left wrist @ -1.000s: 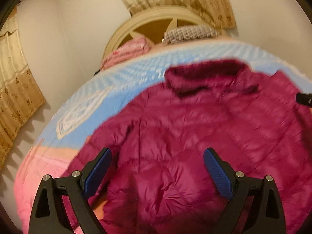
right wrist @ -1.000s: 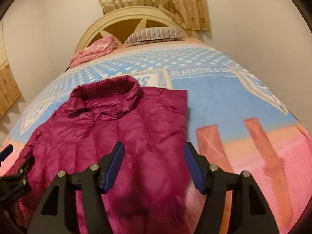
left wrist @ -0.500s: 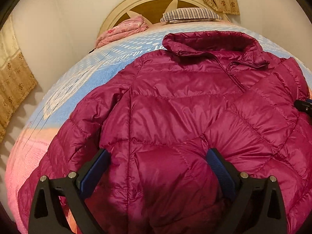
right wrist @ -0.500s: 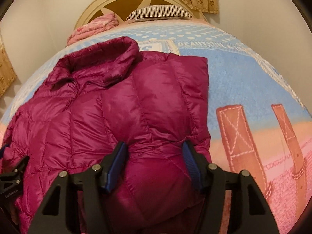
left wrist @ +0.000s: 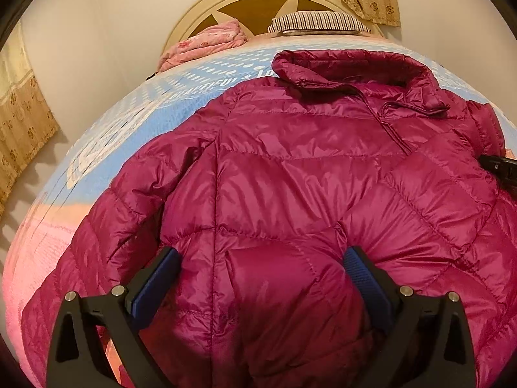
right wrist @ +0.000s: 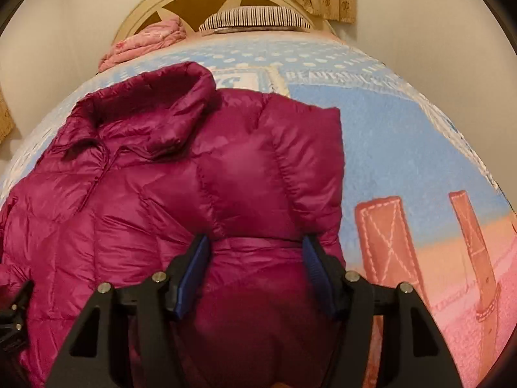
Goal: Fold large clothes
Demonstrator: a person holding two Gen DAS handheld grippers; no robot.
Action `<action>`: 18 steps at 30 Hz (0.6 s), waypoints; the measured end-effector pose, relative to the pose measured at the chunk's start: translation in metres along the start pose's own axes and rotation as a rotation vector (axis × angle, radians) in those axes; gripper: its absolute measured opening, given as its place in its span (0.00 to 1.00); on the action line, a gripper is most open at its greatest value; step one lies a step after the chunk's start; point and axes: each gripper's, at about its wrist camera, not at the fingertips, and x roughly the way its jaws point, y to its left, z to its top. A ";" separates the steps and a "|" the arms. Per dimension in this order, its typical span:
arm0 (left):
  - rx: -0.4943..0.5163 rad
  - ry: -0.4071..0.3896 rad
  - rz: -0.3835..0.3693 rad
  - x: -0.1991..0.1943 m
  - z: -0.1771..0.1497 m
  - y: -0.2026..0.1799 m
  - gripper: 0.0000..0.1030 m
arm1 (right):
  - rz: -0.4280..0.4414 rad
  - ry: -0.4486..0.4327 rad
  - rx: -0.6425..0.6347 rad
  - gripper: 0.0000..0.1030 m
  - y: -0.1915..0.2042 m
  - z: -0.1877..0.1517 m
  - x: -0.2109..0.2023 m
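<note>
I am working a maroon puffer jacket (left wrist: 290,194) that is lying front up across the bed (right wrist: 404,135), collar (left wrist: 349,68) toward the headboard (left wrist: 258,3). The side nearest the right tongs (right wrist: 255,258) is already lying folded in over the body; the other sleeve (left wrist: 129,200) is still lying spread out toward the bed's edge.

The left tongs (left wrist: 261,271) have just been opening and are standing at full spread, with puffed fabric bulging up between the pads (left wrist: 155,287). I am reading no clamp there. The right tongs are sitting about half spread over a bunched ridge near the hem. Whether those pads are pressing on it or only flanking it, I cannot tell.

Handling, as I am judging it: the jacket is light, soft and springy, and the glossy shell is likely to slide. I am advising a hold on a stitched seam or the hem edge, not on a smooth quilted panel. Air-filled layers are likely to push a fold back open.
</note>
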 end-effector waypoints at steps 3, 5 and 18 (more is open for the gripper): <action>-0.010 0.007 -0.013 0.001 0.000 0.002 0.99 | -0.029 0.014 -0.034 0.62 0.005 0.001 -0.004; -0.016 0.010 -0.021 0.002 0.000 0.003 0.99 | -0.053 0.020 -0.043 0.62 0.006 -0.001 -0.016; -0.033 0.012 -0.037 0.001 -0.001 0.006 0.99 | -0.005 0.011 -0.155 0.80 0.057 -0.061 -0.045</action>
